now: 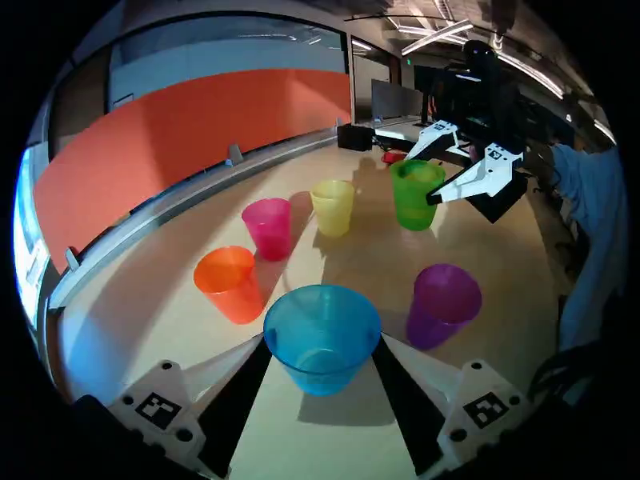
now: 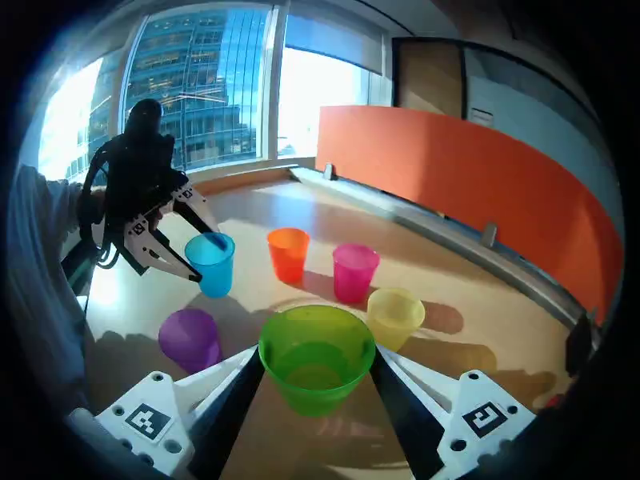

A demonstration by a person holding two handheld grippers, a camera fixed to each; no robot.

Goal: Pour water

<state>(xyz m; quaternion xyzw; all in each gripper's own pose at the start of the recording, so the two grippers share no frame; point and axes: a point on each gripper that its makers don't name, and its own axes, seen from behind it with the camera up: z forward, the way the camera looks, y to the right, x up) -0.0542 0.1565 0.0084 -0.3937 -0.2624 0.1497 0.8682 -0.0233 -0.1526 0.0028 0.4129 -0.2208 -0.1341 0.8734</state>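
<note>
My left hand-held gripper (image 1: pixel 322 346) holds the near cup (image 1: pixel 322 320), my right hand-held gripper (image 1: pixel 422 177) the far cup (image 1: pixel 412 204) — between, three cups (image 1: pixel 268 228) along the table's (image 1: pixel 496 248) partition (image 1: pixel 160 144) edge, lone cup (image 1: pixel 442 304) opposite.

The left gripper (image 1: pixel 322 350) is clamping a blue cup (image 1: pixel 322 320) while the right gripper (image 2: pixel 317 362), facing it, is clamping a green cup (image 2: pixel 317 340).

The left claw (image 1: pixel 322 376) clasped the upright blue cup (image 1: pixel 322 336); the right claw (image 1: pixel 421 178) gripped the green cup (image 1: pixel 414 200) toward the far edge of the worktop (image 1: pixel 496 256).
</note>
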